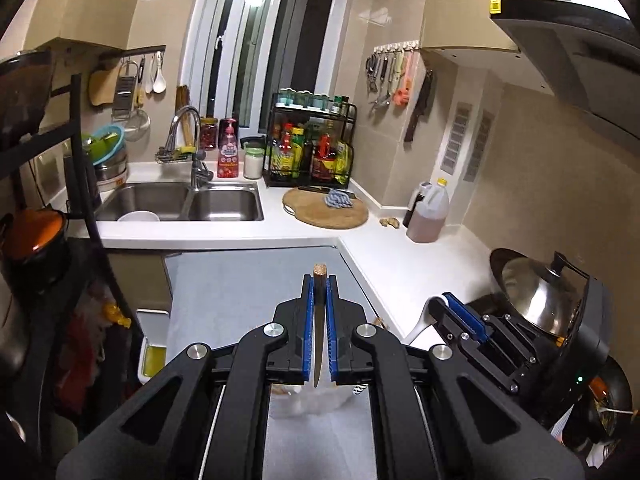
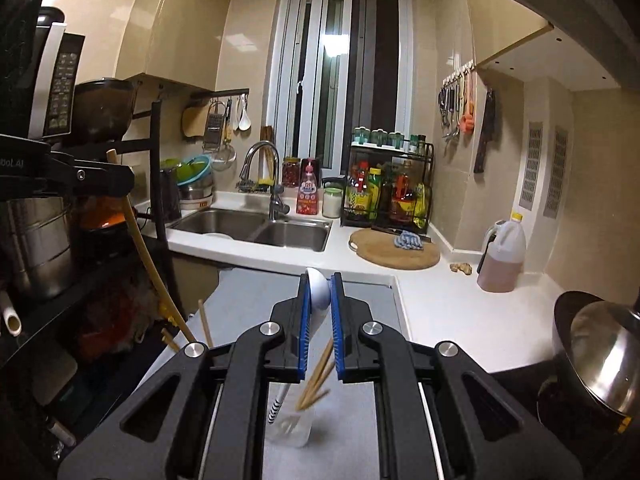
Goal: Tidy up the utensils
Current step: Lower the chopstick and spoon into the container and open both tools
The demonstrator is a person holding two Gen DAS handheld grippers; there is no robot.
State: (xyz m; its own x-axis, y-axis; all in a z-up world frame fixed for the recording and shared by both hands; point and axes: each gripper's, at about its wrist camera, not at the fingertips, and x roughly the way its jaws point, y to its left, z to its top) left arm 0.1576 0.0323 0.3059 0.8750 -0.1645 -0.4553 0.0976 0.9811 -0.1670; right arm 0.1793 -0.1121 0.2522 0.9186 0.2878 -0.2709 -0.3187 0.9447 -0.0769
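So far, judging by the cup (image 2: 289, 424), the sorting is partly done. It is a clear cup standing on the grey surface (image 2: 240, 308) below my right hand, and it already holds a few chopsticks (image 2: 316, 380) leaning together, plus what looks like a striped handle, though that is too blurred to name.

Starting left of the cup: my left gripper (image 1: 319, 320) has its fingers closed down to a thin gap on a knife (image 1: 318, 344), clamped flat between the blue pads. Its wooden handle end pokes out past the fingertips and the blade runs back toward my hand. The knife is up in the air, not yet in the cup. Seen from the right wrist, a long wooden stick also runs down from near that gripper toward the surface left of the cup; I cannot tell whether I hold it too.

Over the cup itself, my right gripper (image 2: 319, 320) has its fingers partly closed on a white spoon (image 2: 320, 300), bowl pointing away from me, handle angling down toward the cup's mouth.

What is left, as I judge it: lower the spoon in beside the chopsticks, then bring the knife over. More chopsticks (image 2: 205, 322) lie on the surface left of the cup and likely need collecting.
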